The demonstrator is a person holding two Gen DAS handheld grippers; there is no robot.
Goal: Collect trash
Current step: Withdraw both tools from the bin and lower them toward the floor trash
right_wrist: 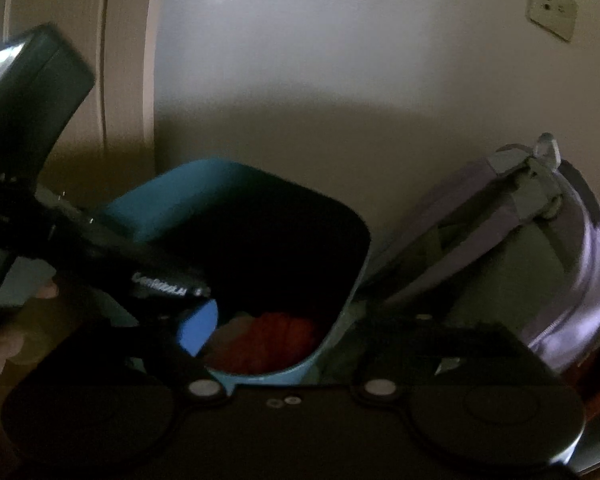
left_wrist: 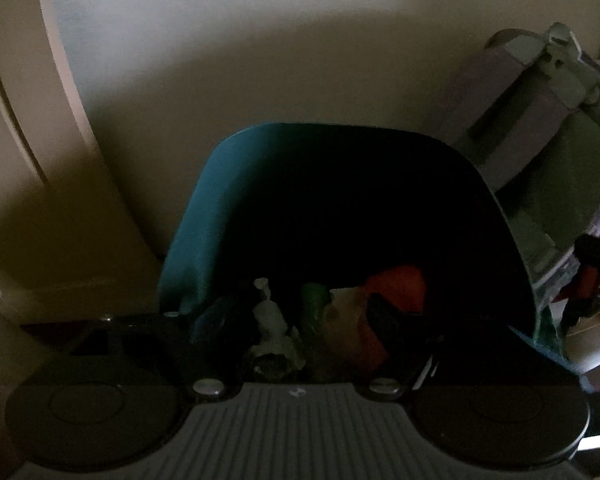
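Teal bin [left_wrist: 204, 216] fills frame centre, against the wall; purple backpack [left_wrist: 540, 128] at right. Trash [left_wrist: 396, 284] (red, white, green scraps) sits low inside the bin. Left gripper [left_wrist: 308, 332] and right gripper [right_wrist: 284, 344] both spread, nothing pinched. Judgement: drop step; keep the jaws over the opening, withdraw straight up, clear of the rim.

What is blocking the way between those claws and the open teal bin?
Nothing visible. The teal bin has no lid and its mouth gapes right below both open claws. Trash already lies inside: an orange scrap and crumpled white paper. The lilac backpack leans beside the bin, not over it.
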